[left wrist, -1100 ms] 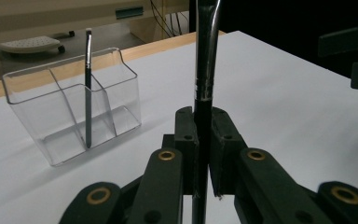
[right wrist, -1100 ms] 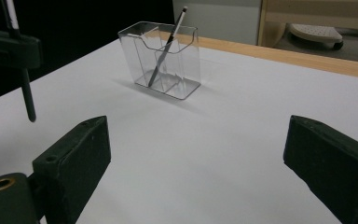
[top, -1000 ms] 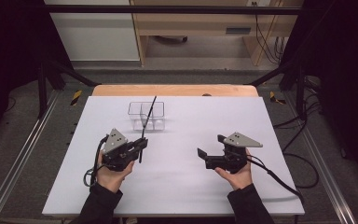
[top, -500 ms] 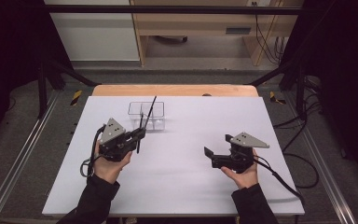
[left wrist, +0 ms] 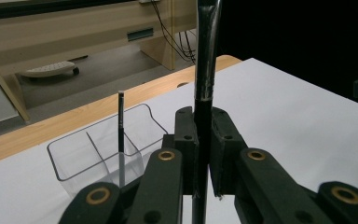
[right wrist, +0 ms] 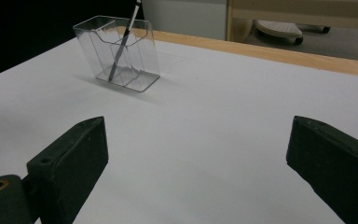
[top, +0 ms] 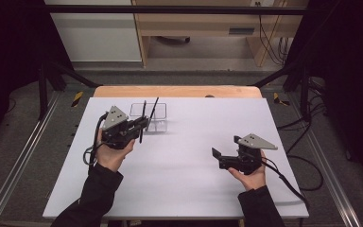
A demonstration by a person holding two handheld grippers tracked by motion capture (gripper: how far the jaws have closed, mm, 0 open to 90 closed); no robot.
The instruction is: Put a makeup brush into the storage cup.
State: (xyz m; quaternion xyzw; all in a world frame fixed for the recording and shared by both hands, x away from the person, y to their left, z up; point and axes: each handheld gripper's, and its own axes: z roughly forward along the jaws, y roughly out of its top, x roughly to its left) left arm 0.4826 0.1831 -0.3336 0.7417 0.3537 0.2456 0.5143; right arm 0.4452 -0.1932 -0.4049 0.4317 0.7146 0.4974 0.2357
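**A dark pen clamped in the left gripper beside a clear organizer**

A slim, dark pen [left wrist: 204, 70] with a glossy cylindrical barrel is held upright between the matte black pads of the left gripper [top: 139, 126], whose jaws are closed tight on it. In the left gripper view the barrel is seen to rise straight past the top edge, a paler band of shine running along it. The gripper is carried in the left hand [top: 111, 153] at about ten o'clock on the tabletop [top: 184, 189], a smooth, flat white sheet edged at twelve o'clock by a strip of light wood.

Just beside the pen, toward twelve o'clock, a transparent plastic organizer [top: 157, 118] is set on the tabletop. It is thin-walled and boxy, with rounded corners and inner partitions dividing it into compartments. A second pen [right wrist: 123, 39], thin and dark with a pale tip, is leaned inside one of its compartments, its upper end above the rim.

The right gripper [top: 216, 156] is held in the right hand [top: 250, 175] at about four o'clock, well apart from the organizer. Its blocky black jaws are spread wide, with nothing but bare tabletop between them. A grey three-cornered plate is seen on top of each gripper, and a black cable is trailed from each.
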